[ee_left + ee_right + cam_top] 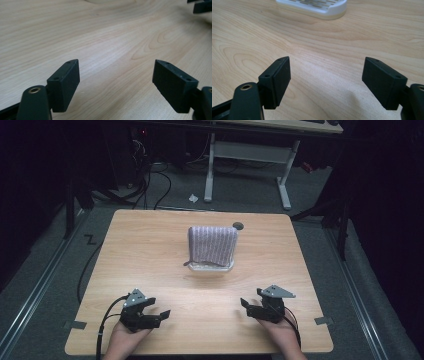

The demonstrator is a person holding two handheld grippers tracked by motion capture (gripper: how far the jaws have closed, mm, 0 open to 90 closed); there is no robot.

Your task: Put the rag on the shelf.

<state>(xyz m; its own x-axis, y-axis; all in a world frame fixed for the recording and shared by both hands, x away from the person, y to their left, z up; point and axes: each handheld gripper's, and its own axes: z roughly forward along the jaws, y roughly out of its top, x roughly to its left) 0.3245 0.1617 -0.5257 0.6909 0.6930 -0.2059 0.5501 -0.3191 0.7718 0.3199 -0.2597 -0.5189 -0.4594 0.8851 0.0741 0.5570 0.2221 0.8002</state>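
A purple-grey knitted cloth (212, 245) hangs folded over a white slotted rack (210, 266) in the middle of the wooden table (150, 250). The rack's base (317, 6) appears at the top of the right gripper view. My left gripper (156, 312) rests near the front left edge, its jaws wide apart with nothing between them (116, 82). My right gripper (248, 306) sits near the front right, also open and holding nothing (325, 82). Both lie well short of the cloth. The right gripper's jaw tips (201, 6) show at the top right of the left gripper view.
A small dark round spot (238, 225) lies on the table just behind the cloth. Beyond the table stand a white desk frame (247, 165) and cables on the grey floor. Metal rails run along both sides.
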